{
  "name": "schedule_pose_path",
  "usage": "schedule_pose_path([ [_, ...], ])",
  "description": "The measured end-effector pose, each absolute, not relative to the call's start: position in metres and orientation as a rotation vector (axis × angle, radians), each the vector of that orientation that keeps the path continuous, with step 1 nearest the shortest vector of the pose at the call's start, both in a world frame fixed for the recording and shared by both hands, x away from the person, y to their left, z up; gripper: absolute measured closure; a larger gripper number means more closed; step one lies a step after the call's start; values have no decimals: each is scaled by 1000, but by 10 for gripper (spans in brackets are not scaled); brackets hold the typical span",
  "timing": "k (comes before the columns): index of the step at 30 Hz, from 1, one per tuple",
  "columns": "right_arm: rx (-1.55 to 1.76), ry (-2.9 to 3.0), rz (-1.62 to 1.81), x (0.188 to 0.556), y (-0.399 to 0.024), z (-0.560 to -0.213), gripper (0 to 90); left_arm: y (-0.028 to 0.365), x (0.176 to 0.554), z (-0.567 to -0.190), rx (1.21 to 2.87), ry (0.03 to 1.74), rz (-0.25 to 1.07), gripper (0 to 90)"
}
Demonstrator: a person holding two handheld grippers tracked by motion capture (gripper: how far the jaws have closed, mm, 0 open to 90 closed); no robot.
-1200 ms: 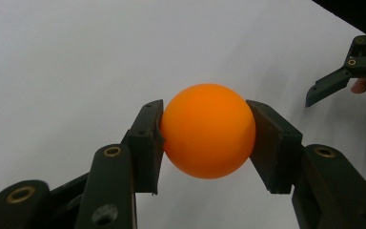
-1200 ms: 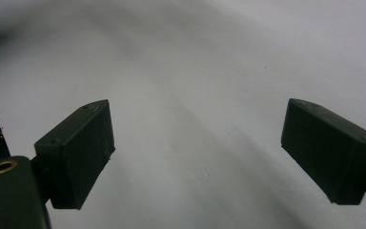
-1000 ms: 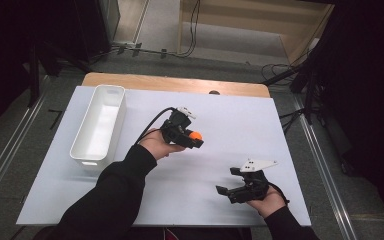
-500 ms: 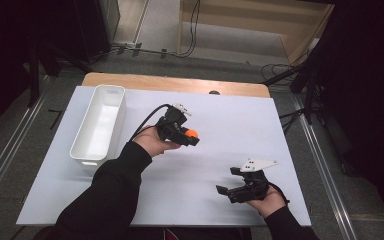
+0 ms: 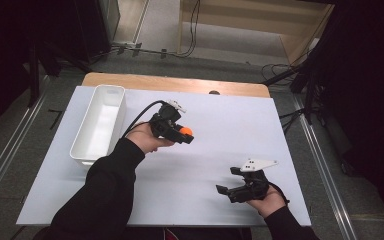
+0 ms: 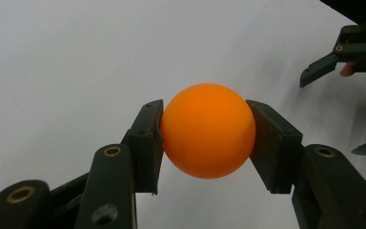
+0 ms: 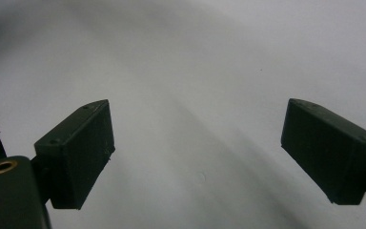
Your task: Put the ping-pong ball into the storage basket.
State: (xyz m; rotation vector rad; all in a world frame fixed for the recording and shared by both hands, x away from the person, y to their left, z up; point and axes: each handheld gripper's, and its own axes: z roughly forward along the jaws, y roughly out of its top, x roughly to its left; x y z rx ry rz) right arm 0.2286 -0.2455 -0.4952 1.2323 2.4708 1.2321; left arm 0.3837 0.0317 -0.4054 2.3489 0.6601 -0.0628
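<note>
left gripper [image 6: 205,136]: I've got it pinching the small orange plastic ball [image 6: 208,130], frame centre in its view.
right gripper [image 5: 241,187]: spread, empty, lower right.
white rectangular plastic bin [image 5: 111,94]: upper left; likely drop spot.
tip: I'd hold squeeze steady, release low inside.

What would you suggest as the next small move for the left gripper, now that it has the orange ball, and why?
Probably carry it left toward the white bin. The left gripper is shut on the orange ball, clamped on both sides, and the bin is the one container on the table. The right gripper is open with nothing between its jaws, so it need not move.
</note>
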Motion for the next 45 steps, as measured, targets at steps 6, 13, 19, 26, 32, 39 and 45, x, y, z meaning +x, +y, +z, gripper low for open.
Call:
schedule_pose_path([
  [6, 1225, 2473, 1234, 228, -246, -495, 95, 37, 386, -403, 2343, 662, -47, 509],
  [13, 1218, 2473, 1241, 228, -245, -495, 95, 44, 387, -401, 2336, 661, -29, 508],
  [19, 1216, 2473, 1242, 228, -245, -495, 95, 51, 389, -399, 2328, 667, -28, 508],
  [26, 1211, 2473, 1246, 228, -245, -495, 95, 59, 391, -394, 2317, 676, -20, 509],
  [32, 1193, 2477, 1244, 229, -244, -495, 95, 68, 393, -391, 2310, 689, -3, 508],
  [39, 1210, 2474, 1241, 229, -244, -495, 95, 74, 394, -389, 2315, 698, 19, 509],
  [45, 1195, 2472, 1251, 229, -243, -494, 96, 80, 396, -387, 2315, 709, 30, 508],
])
